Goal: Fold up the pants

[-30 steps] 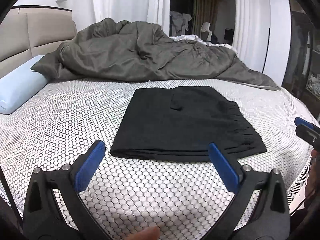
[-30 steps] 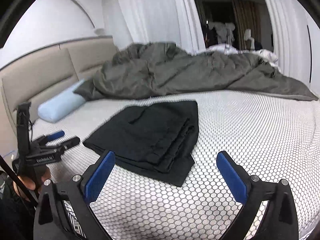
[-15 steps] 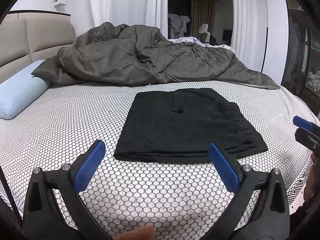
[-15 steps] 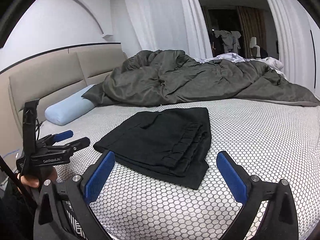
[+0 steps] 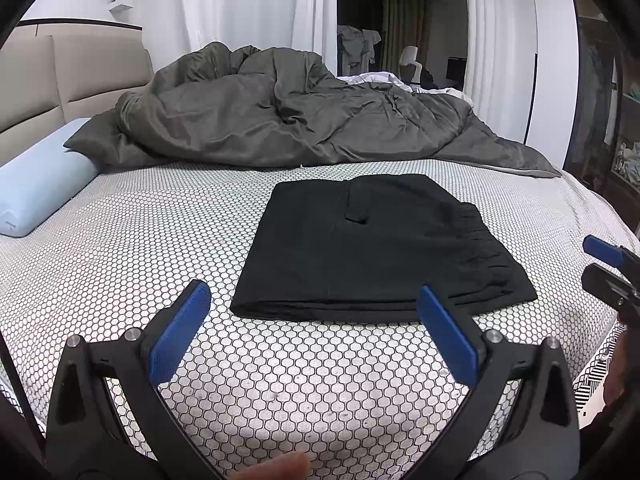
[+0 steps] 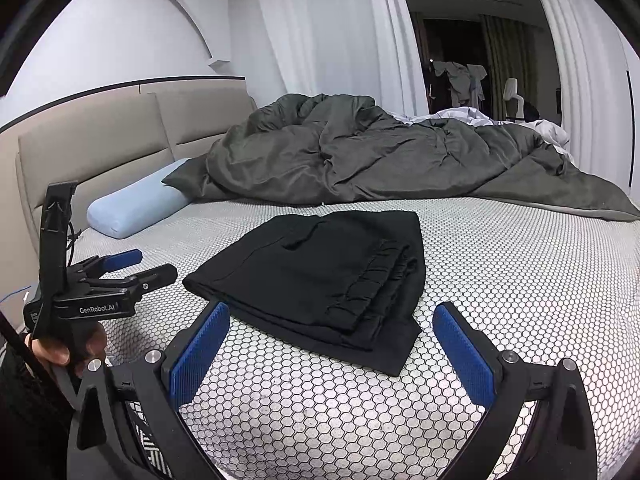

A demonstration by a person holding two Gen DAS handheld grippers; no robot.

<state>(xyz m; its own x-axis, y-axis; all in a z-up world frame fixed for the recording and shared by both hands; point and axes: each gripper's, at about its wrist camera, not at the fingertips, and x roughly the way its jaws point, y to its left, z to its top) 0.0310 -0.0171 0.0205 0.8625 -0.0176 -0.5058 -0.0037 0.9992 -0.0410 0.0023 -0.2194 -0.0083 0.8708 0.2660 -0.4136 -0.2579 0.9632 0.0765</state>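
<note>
— So, from the left wrist, what lies around?
— A crumpled grey-green duvet [image 5: 304, 116] at the back and a pale blue bolster pillow [image 5: 38, 176] at the left, neither in the way. The folded black pants [image 5: 372, 248] lie on the bed's white honeycomb-patterned sheet [image 5: 132, 248], just beyond the left gripper [image 5: 314, 330], whose blue-padded fingers [image 5: 180, 330] are spread wide, holding nothing.
— And the right wrist?
— The right gripper [image 6: 330, 350] gapes too, empty; the pants lie ahead, slightly left. A beige padded headboard [image 6: 120, 136] and white curtains [image 6: 332, 36] stand behind.
</note>
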